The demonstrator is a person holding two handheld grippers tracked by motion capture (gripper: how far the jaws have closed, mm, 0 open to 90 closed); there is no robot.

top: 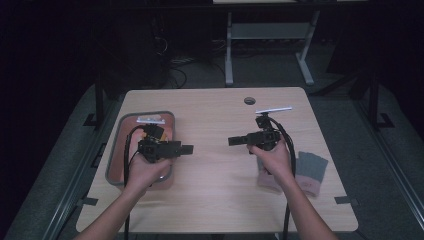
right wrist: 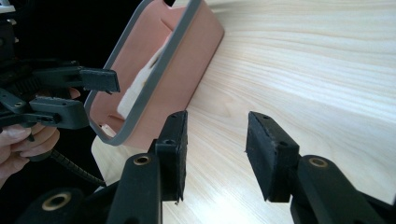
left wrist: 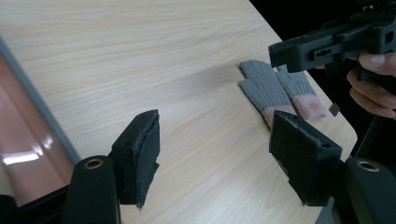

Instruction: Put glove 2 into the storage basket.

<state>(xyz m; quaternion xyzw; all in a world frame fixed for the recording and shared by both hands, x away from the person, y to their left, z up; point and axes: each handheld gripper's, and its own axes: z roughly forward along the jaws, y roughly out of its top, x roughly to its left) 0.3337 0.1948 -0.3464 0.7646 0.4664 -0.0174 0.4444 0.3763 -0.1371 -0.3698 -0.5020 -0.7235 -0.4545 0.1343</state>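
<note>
Under the right hand [top: 274,159], the gloves [top: 310,170] lie partly hidden near the table [top: 215,210] edge; both left gripper [top: 186,149] and right gripper [top: 235,141] are released, nothing between.

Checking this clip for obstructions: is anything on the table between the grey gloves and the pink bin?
Nothing visible. The gloves lie near the table's right edge, the pink bin at its left, with bare wood between. Both grippers, left and right, hang above that stretch, jaws open and empty.
</note>
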